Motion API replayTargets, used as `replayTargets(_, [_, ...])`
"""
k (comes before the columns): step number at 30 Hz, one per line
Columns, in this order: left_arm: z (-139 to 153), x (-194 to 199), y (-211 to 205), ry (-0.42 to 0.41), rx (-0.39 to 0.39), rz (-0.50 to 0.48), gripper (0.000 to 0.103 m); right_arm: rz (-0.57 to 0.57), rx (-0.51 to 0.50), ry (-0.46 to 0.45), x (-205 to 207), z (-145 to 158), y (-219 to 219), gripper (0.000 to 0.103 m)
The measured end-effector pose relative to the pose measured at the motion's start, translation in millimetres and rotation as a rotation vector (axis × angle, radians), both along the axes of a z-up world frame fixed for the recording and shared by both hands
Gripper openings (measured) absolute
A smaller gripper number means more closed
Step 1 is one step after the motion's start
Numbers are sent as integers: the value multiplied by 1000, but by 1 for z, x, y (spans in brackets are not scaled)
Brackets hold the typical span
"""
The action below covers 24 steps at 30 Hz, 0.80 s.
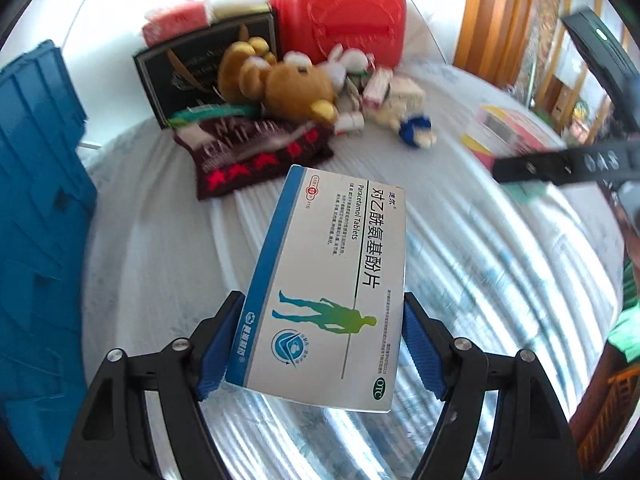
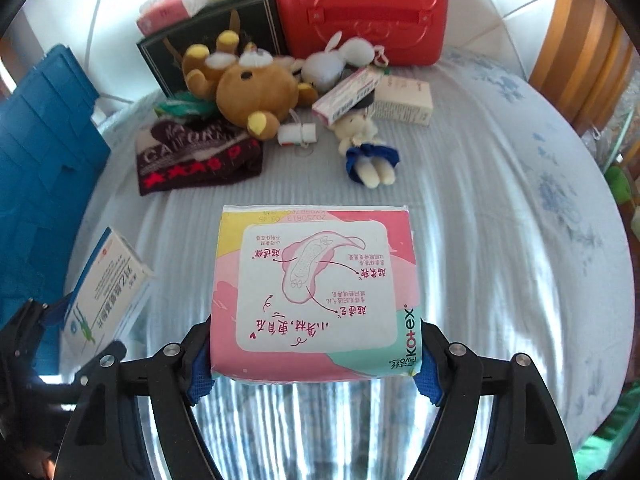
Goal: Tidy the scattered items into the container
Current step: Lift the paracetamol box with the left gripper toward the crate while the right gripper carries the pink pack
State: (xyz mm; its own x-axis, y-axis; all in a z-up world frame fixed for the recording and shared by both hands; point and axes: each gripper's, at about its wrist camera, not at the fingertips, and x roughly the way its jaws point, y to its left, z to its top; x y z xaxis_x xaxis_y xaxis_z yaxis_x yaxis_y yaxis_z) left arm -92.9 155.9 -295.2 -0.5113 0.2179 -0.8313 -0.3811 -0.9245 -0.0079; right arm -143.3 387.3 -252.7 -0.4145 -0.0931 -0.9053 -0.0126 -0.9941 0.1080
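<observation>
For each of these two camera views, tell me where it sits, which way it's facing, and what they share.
Left wrist: on the left gripper, angled down at the bed; fingers clamp a paracetamol box.
Right wrist: on the right gripper, angled down likewise; fingers clamp a pink Kotex pack.
Shared: brown teddy bear, red case, blue container.

Home bedroom: bedsheet (image 2: 480,160), plush bear (image 2: 256,92)
</observation>
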Motion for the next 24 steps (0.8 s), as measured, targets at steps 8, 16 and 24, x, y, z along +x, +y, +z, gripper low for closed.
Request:
replayTargets(8, [80, 6, 5, 100, 24, 15, 76, -14, -25, 75, 34, 68, 6, 77])
replayTargets(16, [142, 21, 5, 176, 64, 27, 76, -48, -54, 149, 64, 118, 16, 77])
replayTargets(24, [197, 39, 4, 253, 82, 36, 76, -52, -80, 238, 91, 173, 22, 77])
